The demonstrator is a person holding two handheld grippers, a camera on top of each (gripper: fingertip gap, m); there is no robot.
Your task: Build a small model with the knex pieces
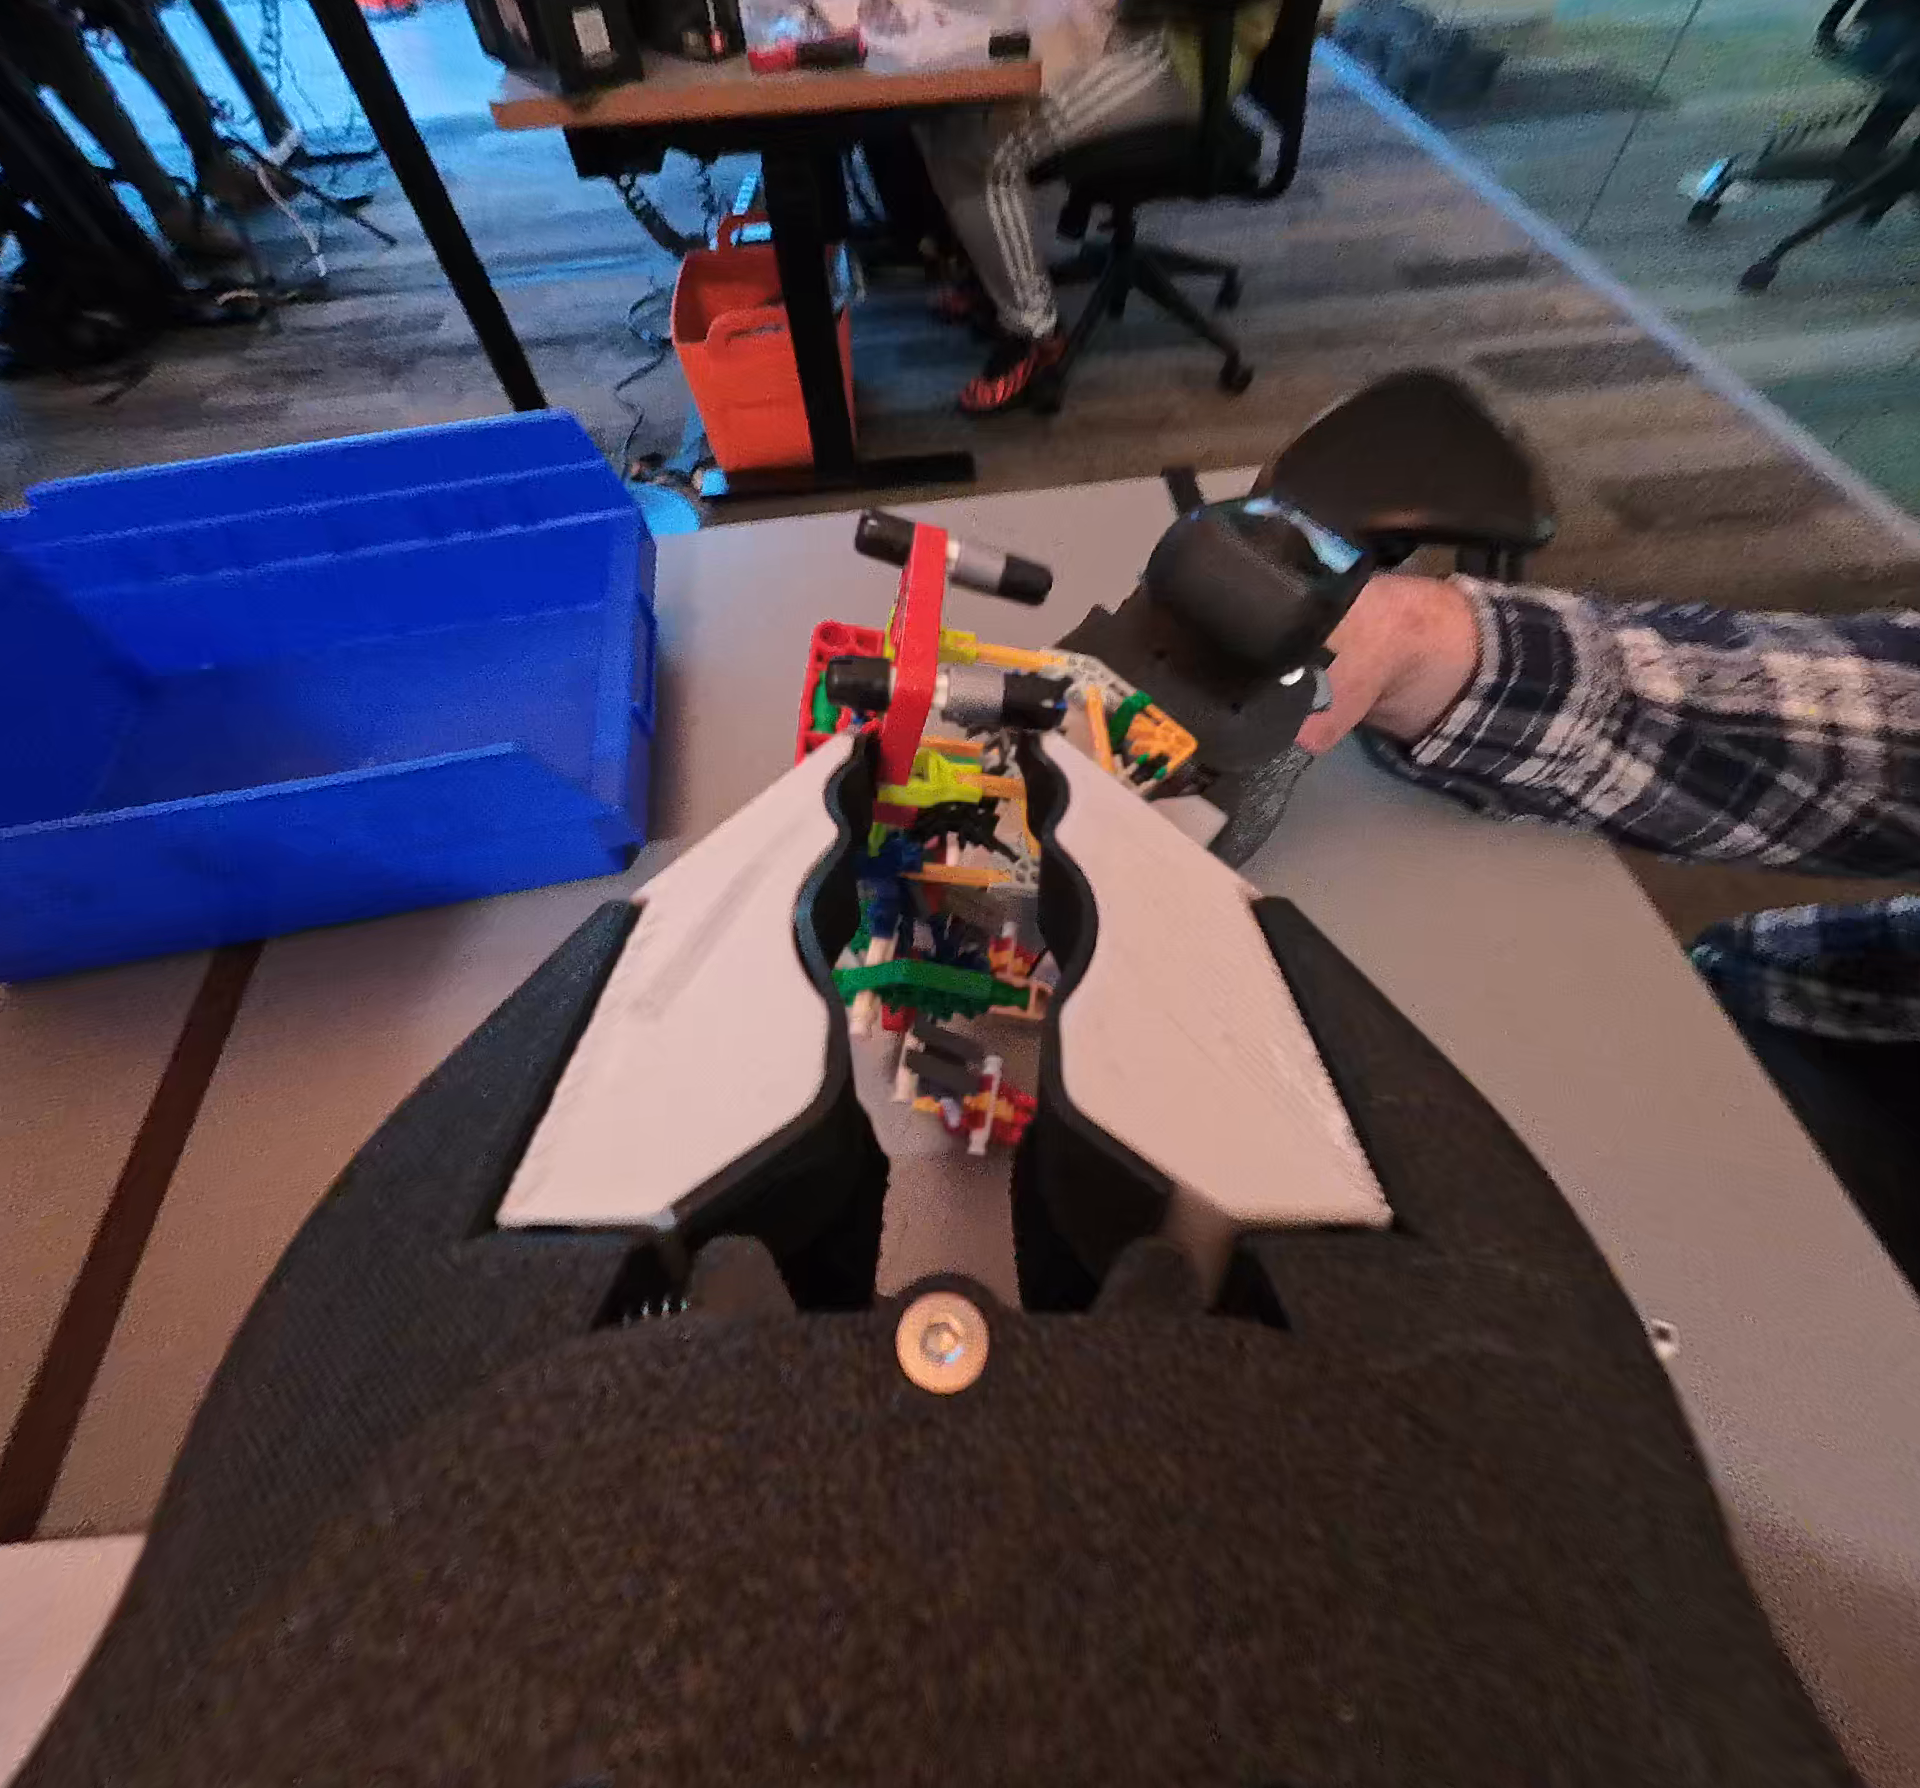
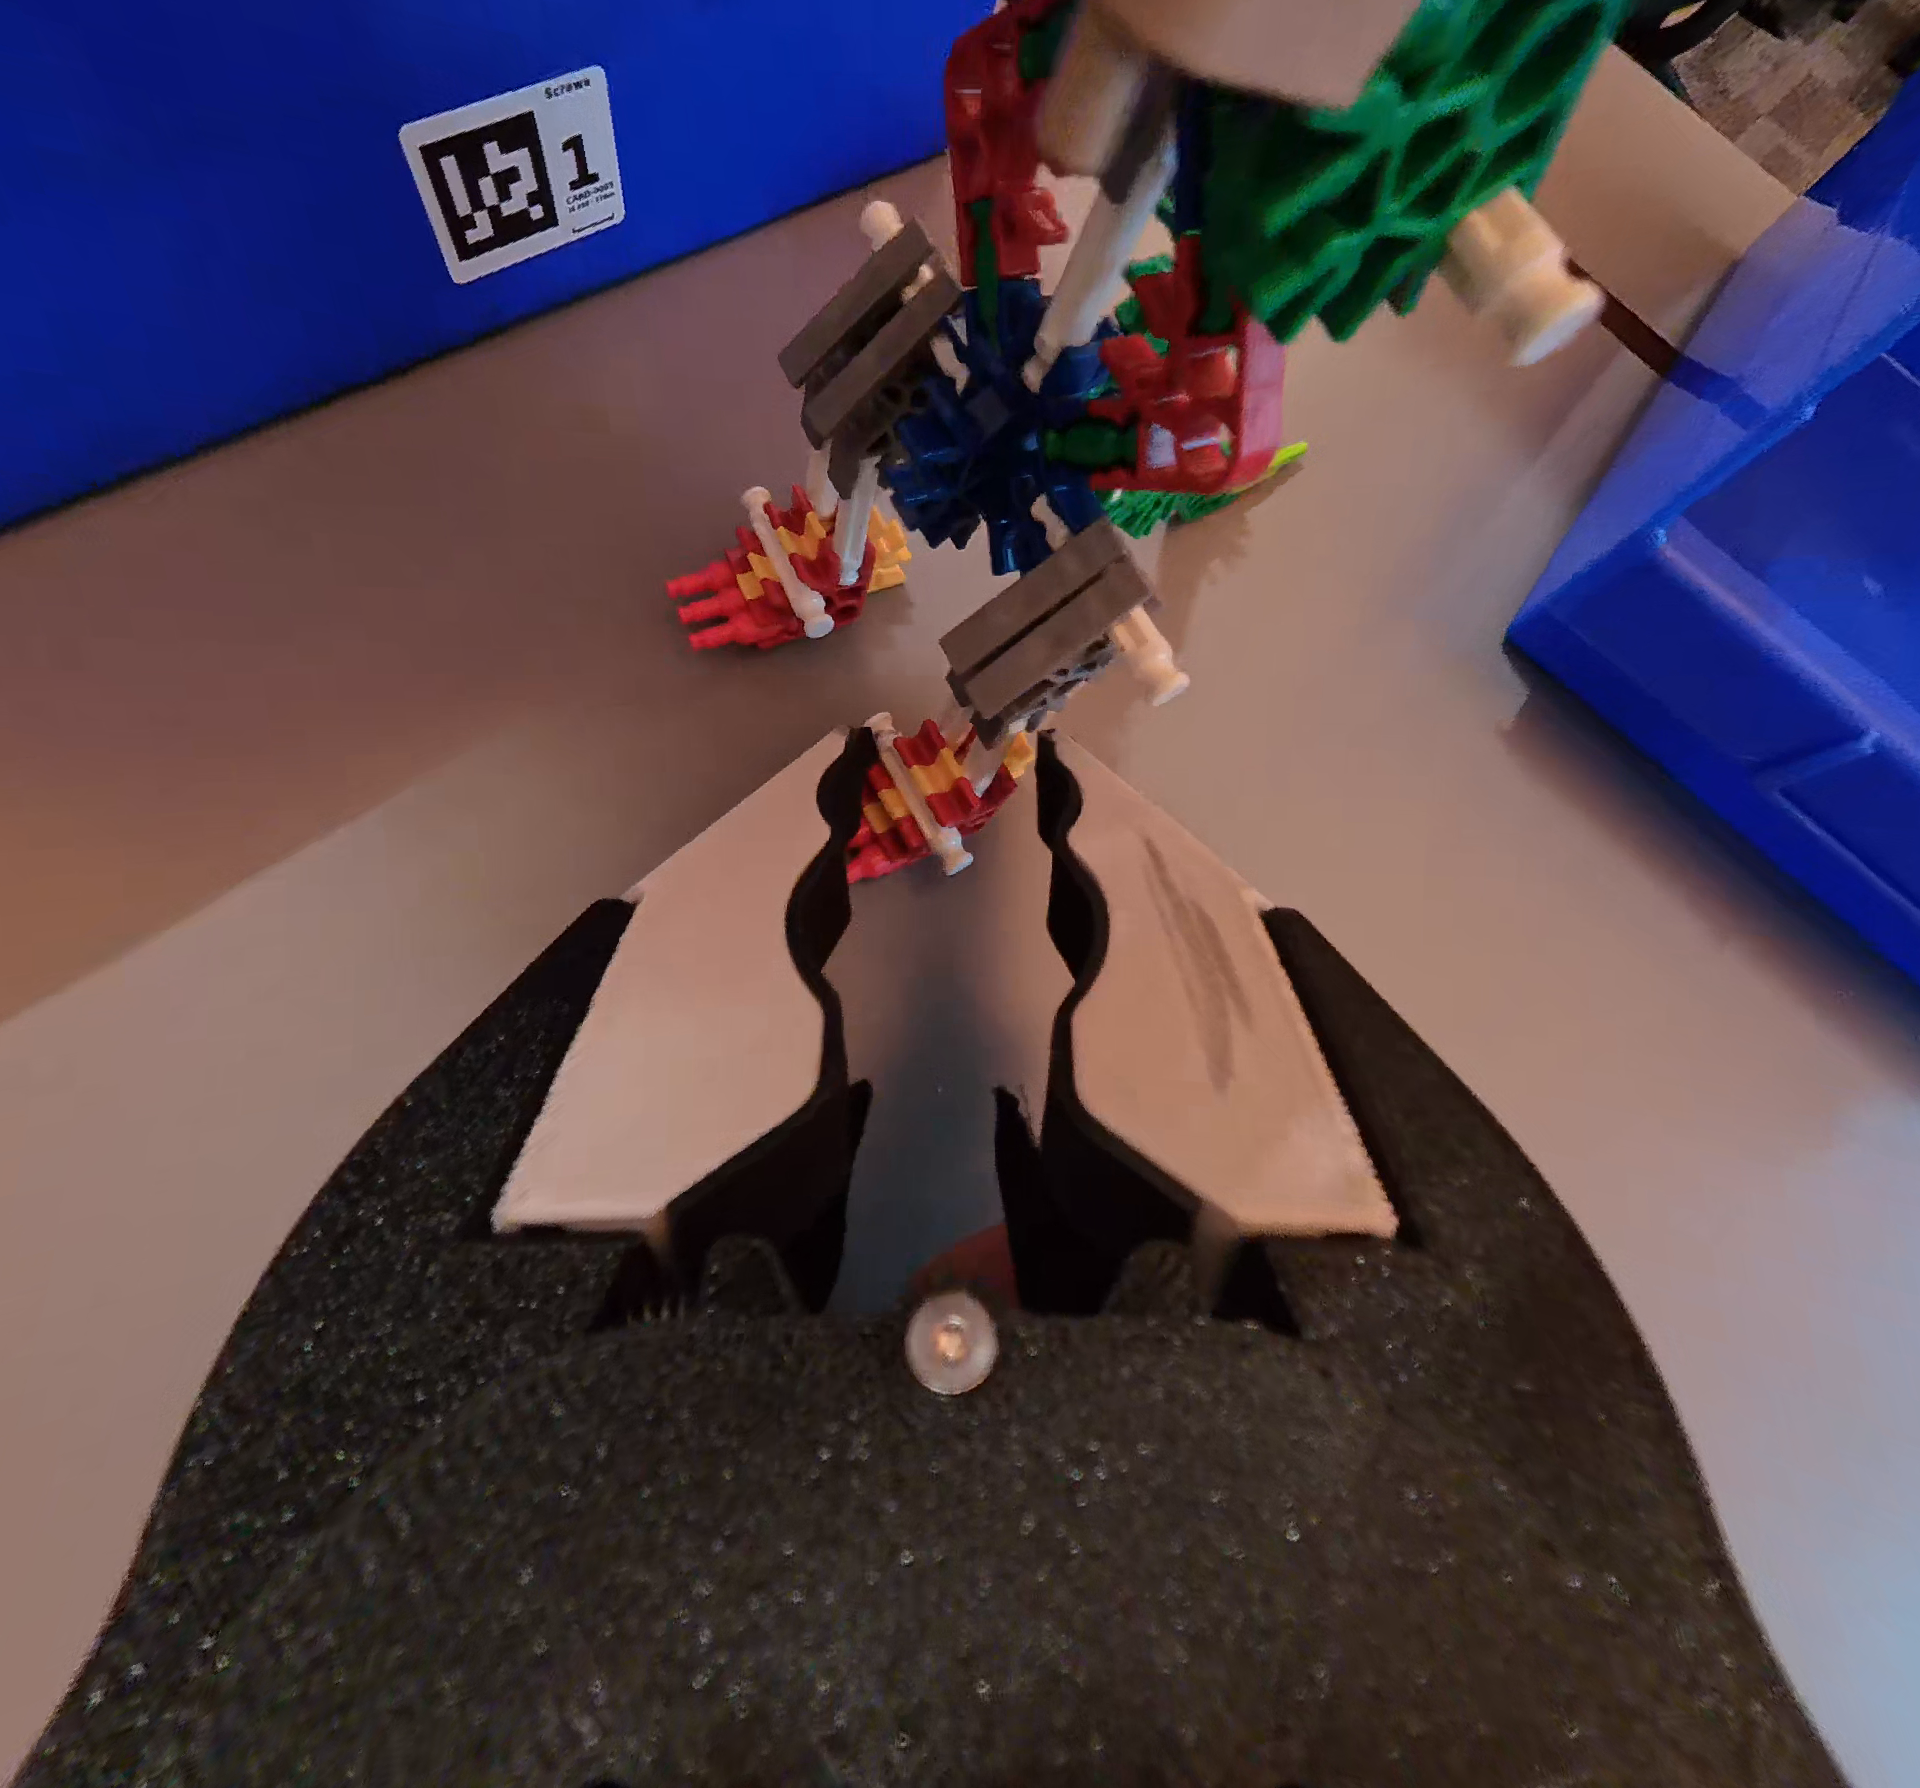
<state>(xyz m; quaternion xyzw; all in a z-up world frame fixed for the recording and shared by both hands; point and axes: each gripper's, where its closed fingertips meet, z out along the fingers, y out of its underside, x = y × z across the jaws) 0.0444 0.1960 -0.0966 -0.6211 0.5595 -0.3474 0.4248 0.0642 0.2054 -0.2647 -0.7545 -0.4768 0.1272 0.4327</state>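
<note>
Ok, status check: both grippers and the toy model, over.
Left gripper around the toy model, jaws part open. Right gripper at its red-yellow foot, grip unclear. Blue bin close left.

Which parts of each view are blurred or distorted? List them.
Left wrist view: the seated person in striped trousers is motion-smeared, and wide-angle bending curves the grey tabletop. Right wrist view: the tan wooden block atop the multicoloured plastic rod-and-connector model is blurred; the blue plastic bin looks soft.
</note>
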